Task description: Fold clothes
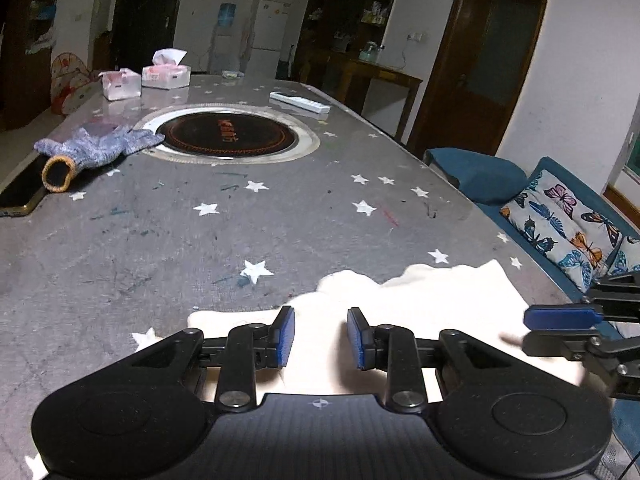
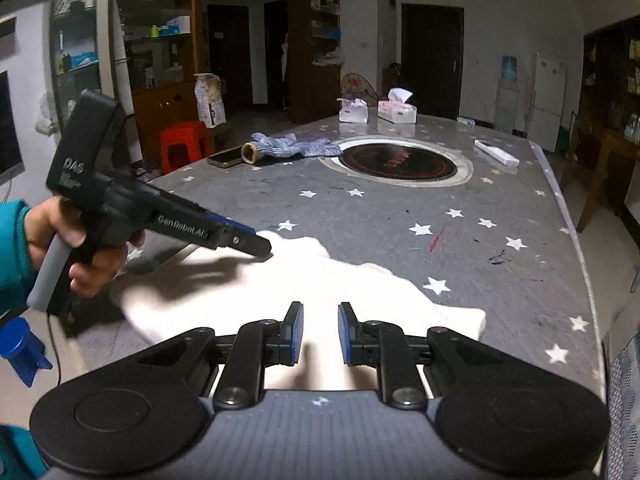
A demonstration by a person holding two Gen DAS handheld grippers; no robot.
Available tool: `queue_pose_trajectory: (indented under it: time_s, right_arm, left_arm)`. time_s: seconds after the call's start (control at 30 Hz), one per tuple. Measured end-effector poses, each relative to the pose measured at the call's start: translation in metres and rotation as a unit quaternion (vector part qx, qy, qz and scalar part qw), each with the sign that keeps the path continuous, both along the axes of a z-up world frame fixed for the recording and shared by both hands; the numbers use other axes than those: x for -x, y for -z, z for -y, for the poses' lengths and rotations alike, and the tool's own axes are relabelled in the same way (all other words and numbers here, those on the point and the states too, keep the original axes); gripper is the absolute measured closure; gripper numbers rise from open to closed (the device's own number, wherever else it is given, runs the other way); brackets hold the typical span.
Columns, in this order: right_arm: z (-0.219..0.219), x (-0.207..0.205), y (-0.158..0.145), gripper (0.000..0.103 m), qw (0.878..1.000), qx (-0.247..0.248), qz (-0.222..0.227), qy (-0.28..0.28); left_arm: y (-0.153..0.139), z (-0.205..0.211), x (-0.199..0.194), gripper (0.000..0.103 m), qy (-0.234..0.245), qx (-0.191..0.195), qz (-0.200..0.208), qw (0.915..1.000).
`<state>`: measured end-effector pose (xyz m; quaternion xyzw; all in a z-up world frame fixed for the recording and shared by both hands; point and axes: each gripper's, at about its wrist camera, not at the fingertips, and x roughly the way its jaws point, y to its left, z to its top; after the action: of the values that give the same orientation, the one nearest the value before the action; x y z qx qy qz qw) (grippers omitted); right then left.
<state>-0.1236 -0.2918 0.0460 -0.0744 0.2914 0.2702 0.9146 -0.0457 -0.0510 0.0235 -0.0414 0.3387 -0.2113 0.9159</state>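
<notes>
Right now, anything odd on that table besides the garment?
Yes: a knit glove lies crumpled beside the inset burner, its cuff resting on a phone at the table's edge. Pen marks scar the starred cover.

The white garment (image 1: 420, 320) is glaring so brightly that its folds and near hem are vanishing behind the left gripper (image 1: 321, 338). The phone (image 1: 22, 192) at the far left is running off the edge, half under the knitted glove (image 1: 92, 146).

Both wrist cameras looked down along their fingers, close over the cream garment (image 1: 404, 304), sharing the star-patterned table (image 2: 400, 232) and its round cooktop (image 1: 226, 136).
</notes>
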Motion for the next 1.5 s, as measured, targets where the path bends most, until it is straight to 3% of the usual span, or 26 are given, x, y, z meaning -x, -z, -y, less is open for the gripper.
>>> queue_pose_trajectory:
  time_s: [0.13, 0.27, 0.37, 0.6, 0.83, 1.23, 1.5]
  right_arm:
    - [0.006, 0.022, 0.001, 0.086, 1.0, -0.006, 0.004, -0.003]
    - [0.005, 0.028, 0.022, 0.086, 1.0, 0.018, -0.02, 0.003]
    - [0.002, 0.032, 0.016, 0.086, 1.0, 0.02, -0.003, -0.001]
    - [-0.03, 0.039, 0.004, 0.086, 0.997, 0.009, 0.025, -0.073]
    - [-0.06, 0.03, 0.027, 0.091, 0.994, 0.024, 0.008, -0.106]
    - [-0.072, 0.029, 0.006, 0.091, 0.991, 0.02, 0.021, -0.128]
    - [-0.084, 0.016, 0.024, 0.091, 0.989, 0.038, -0.009, -0.143]
  left_arm:
    - [-0.007, 0.002, 0.022, 0.07, 0.019, 0.004, 0.012, 0.9997]
    - [-0.008, -0.001, 0.036, 0.07, 0.011, -0.008, 0.015, 0.9998]
    - [-0.008, -0.004, 0.043, 0.07, 0.002, -0.014, 0.014, 0.9998]
    - [-0.003, -0.014, 0.048, 0.07, -0.022, -0.015, 0.001, 0.9996]
    - [-0.001, -0.017, 0.051, 0.07, -0.029, -0.018, -0.004, 0.9994]
    - [-0.003, -0.024, 0.055, 0.069, -0.04, -0.018, -0.002, 0.999]
    - [-0.005, -0.05, 0.057, 0.069, -0.071, -0.016, -0.001, 0.9973]
